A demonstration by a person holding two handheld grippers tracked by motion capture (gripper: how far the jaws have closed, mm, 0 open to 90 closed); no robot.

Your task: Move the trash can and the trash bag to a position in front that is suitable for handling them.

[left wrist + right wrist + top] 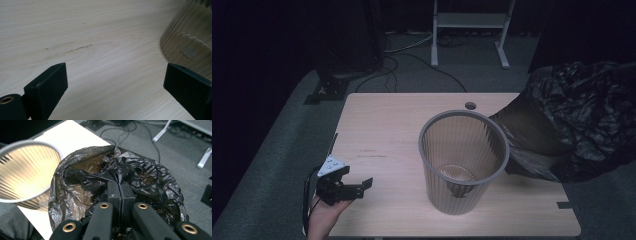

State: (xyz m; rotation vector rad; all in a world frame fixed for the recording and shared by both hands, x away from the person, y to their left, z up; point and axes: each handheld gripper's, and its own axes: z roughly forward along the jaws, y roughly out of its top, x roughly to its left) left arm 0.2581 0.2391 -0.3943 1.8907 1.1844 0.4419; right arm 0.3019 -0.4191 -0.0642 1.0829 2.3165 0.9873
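Surface: pale wooden table, dark room.
Left gripper: jaws wide apart, holding nothing, resting at 8 o'clock.
Wastebasket: upright at centre, unlined.
Right gripper: clamped on black bin bag, at 3 o'clock of the wastebasket (mouth facing it).

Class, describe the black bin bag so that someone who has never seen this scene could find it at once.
Start at the wooden table and the ribbed grey bin standing on it. Just right of the bin, over the table's right edge, is the bin bag, pinched by the right gripper. It alone is black, crinkled and glossy.
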